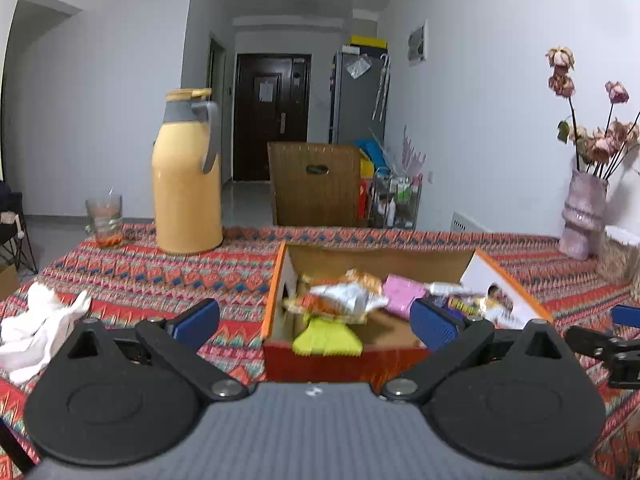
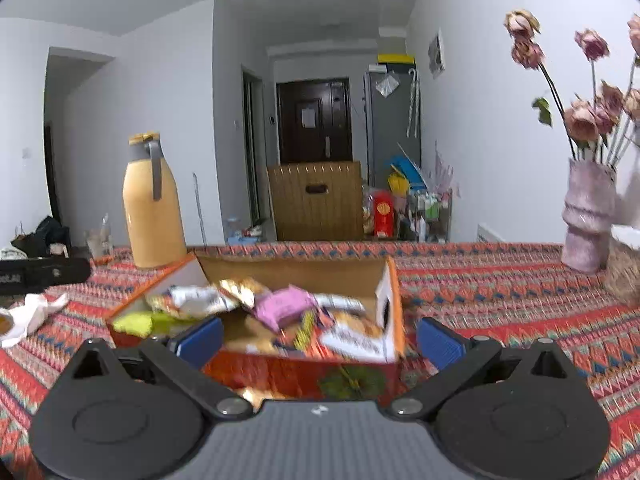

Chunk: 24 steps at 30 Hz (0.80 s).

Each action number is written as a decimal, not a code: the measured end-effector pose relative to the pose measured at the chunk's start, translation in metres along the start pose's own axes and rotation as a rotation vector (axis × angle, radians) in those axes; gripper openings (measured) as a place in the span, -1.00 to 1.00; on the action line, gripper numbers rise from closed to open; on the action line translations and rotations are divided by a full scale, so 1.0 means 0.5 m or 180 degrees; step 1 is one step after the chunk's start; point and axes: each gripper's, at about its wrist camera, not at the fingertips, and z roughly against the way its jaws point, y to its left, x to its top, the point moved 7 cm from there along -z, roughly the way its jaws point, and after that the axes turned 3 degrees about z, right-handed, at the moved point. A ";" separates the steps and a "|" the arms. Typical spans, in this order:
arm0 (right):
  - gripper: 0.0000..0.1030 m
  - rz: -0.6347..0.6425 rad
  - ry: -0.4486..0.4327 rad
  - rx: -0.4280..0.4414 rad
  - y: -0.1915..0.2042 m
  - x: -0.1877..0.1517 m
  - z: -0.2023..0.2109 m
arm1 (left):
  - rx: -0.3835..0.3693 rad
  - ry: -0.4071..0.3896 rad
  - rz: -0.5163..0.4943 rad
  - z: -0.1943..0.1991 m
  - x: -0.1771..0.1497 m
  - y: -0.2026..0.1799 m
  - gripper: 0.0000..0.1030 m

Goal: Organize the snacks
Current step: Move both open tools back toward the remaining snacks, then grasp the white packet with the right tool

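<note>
My left tool (image 1: 314,322) has its ribbed blue pads spread wide with nothing between them, and my right tool (image 2: 320,338) is parted just as far and equally bare. Both face the open cardboard box (image 1: 380,258) that sits on the tabletop (image 1: 160,276), which is draped in a woven cloth of red, orange and blue zigzags. The box has plain brown inner walls, a glossy red front and orange-edged flaps standing up at both sides. Inside lies a loose heap of snacks: a crinkled silver-and-orange packet (image 1: 344,298), a flat pink packet (image 1: 402,292), a lime-green packet (image 1: 326,338) against the front wall, and in the right view a white-and-orange packet (image 2: 356,338) leaning at the right wall; motion blur hides their print. Left of the box stands a smooth, rounded yellow thermos (image 1: 187,176) with a grey handle, and beside it a clear glass (image 1: 105,220). A crumpled white cloth (image 1: 38,330) lies near the tabletop's left edge. A ridged pink vase (image 1: 582,218) of dried roses stands at the far right. Bare patterned cloth stretches between the box and the vase.
</note>
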 end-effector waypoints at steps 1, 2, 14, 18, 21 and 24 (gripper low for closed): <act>1.00 0.0002 0.0033 -0.0015 -0.005 -0.012 0.006 | 0.0012 0.0021 -0.0002 0.002 -0.008 0.005 1.00; 1.00 0.0012 0.0069 -0.0031 -0.011 -0.023 0.011 | 0.0021 0.0042 -0.0001 0.003 -0.018 0.009 1.00; 1.00 -0.0082 0.0603 -0.0261 -0.073 -0.151 0.035 | 0.0142 0.0402 0.0049 -0.013 -0.131 0.035 1.00; 1.00 -0.0186 0.0718 -0.0278 -0.087 -0.154 0.021 | 0.0160 0.0408 0.0080 -0.022 -0.145 0.042 1.00; 1.00 -0.0189 0.0808 -0.0310 -0.093 -0.146 -0.003 | 0.0172 0.0396 0.0120 -0.024 -0.150 0.047 1.00; 1.00 -0.0232 0.0953 -0.0369 -0.100 -0.147 -0.038 | 0.0167 0.0406 0.0176 -0.027 -0.150 0.054 1.00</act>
